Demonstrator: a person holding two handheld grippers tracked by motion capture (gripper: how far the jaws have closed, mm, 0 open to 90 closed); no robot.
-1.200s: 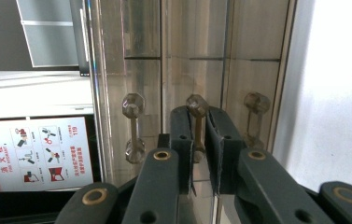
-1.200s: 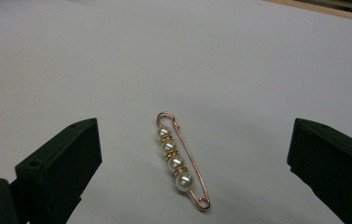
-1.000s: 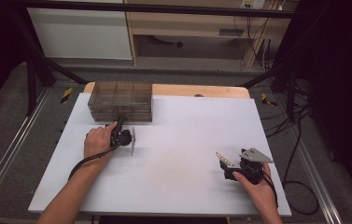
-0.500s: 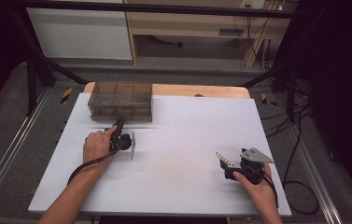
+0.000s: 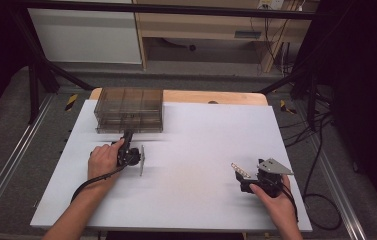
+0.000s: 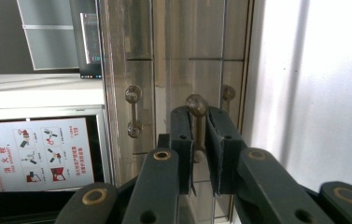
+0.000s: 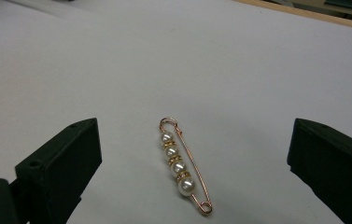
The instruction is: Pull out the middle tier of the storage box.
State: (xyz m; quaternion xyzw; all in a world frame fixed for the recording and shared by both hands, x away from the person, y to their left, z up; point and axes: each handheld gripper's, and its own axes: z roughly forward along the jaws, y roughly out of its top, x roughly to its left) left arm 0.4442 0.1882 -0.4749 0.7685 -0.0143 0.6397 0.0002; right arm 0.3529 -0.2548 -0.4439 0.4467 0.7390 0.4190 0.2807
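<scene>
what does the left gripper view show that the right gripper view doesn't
Left gripper view: the left gripper shut on a metal drawer handle of the clear drawer box, with a second handle beside it and a poster behind.

Right gripper view: a gold pin with four pearls lying flat on the white table, between the wide-open jaws of the right gripper and touching neither.

Both share: a pair of black jaws rising from the bottom edge, and the white table surface.
</scene>
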